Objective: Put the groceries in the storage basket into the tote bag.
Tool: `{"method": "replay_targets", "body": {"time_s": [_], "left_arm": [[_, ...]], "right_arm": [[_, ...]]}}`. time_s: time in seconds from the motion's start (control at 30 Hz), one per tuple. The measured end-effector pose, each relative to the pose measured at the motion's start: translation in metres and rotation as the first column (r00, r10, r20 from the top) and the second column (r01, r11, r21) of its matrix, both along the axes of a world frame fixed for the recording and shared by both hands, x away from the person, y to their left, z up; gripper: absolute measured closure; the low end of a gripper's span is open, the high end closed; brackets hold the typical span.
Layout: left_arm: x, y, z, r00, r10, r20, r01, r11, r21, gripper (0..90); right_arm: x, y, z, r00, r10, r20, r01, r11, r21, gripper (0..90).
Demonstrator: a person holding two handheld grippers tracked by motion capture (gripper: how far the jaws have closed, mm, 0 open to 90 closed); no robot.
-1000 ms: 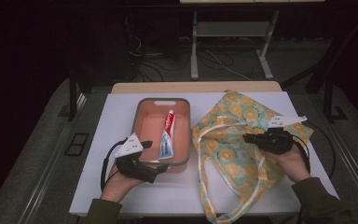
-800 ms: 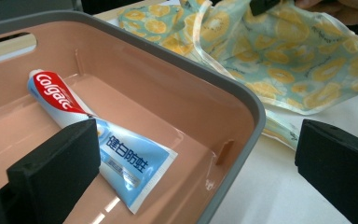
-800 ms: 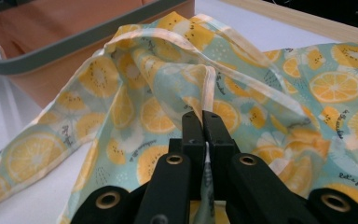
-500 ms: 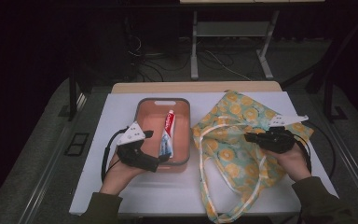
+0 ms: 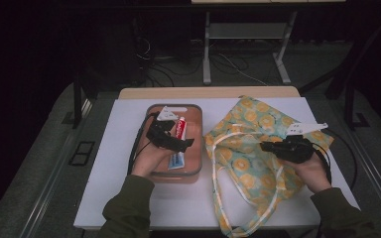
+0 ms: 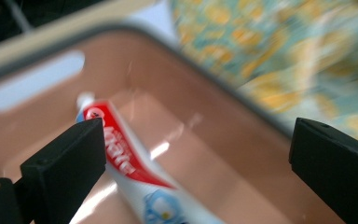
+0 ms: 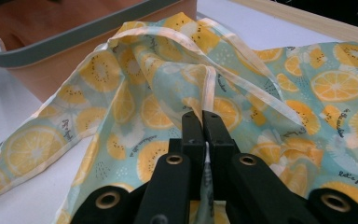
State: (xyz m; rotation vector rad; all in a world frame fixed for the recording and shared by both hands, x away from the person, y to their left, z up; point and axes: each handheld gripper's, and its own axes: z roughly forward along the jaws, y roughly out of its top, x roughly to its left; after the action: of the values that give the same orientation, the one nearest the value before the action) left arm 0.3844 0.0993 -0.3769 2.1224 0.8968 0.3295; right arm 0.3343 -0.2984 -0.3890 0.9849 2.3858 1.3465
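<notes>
A red, white and blue toothpaste tube lies lengthwise in a salmon tray with a grey rim. My left gripper hovers over the tray, just above the tube. In the left gripper view its jaws stand wide open, and the tube lies below, close to the left jaw, untouched. To the right, a teal cloth bag with a lemon print is spread on the table. My right gripper rests on it, shut on a fold of the bag's fabric near its mouth.
The white tabletop ends at a wooden strip at the back. The bag's long handles trail toward the front edge. The tray's side stands right beside the bag. Cables run from both grippers.
My left gripper moved from the table in front of the tray's left corner forward and right, and is now over the tray above the toothpaste. The right gripper and bag stayed put.
</notes>
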Motion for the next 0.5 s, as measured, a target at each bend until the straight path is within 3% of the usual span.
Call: {"method": "replay_targets", "body": {"time_s": [0.07, 0.23, 0.33, 0.47, 0.5], "left_arm": [[0.009, -0.002, -0.01, 0.9987, 0.036, -0.035, -0.034, 0.9973, 0.065, 3.6], [0.023, -0.005, -0.031, 0.9924, 0.07, -0.101, -0.057, 0.9902, 0.127, 8.4], [0.03, -0.005, -0.043, 0.9802, 0.097, -0.173, -0.069, 0.9844, 0.162, 13.5], [0.032, -0.004, -0.047, 0.9706, 0.118, -0.21, -0.076, 0.9769, 0.2, 23.7], [0.032, -0.002, -0.048, 0.9645, 0.119, -0.236, -0.075, 0.9796, 0.186, 27.3]], "right_arm": [[0.0, 0.001, 0.0, 1.0, 0.002, 0.002, -0.002, 1.0, -0.003, 88.4], [-0.001, 0.002, 0.0, 1.0, 0.006, 0.008, -0.006, 1.0, -0.01, 88.4], [0.0, 0.001, 0.0, 1.0, 0.003, 0.006, -0.003, 1.0, -0.009, 88.4], [-0.001, 0.001, 0.0, 1.0, 0.003, 0.007, -0.003, 1.0, -0.011, 88.4], [-0.001, 0.001, 0.0, 1.0, 0.004, 0.007, -0.004, 1.0, -0.012, 88.4]]}}
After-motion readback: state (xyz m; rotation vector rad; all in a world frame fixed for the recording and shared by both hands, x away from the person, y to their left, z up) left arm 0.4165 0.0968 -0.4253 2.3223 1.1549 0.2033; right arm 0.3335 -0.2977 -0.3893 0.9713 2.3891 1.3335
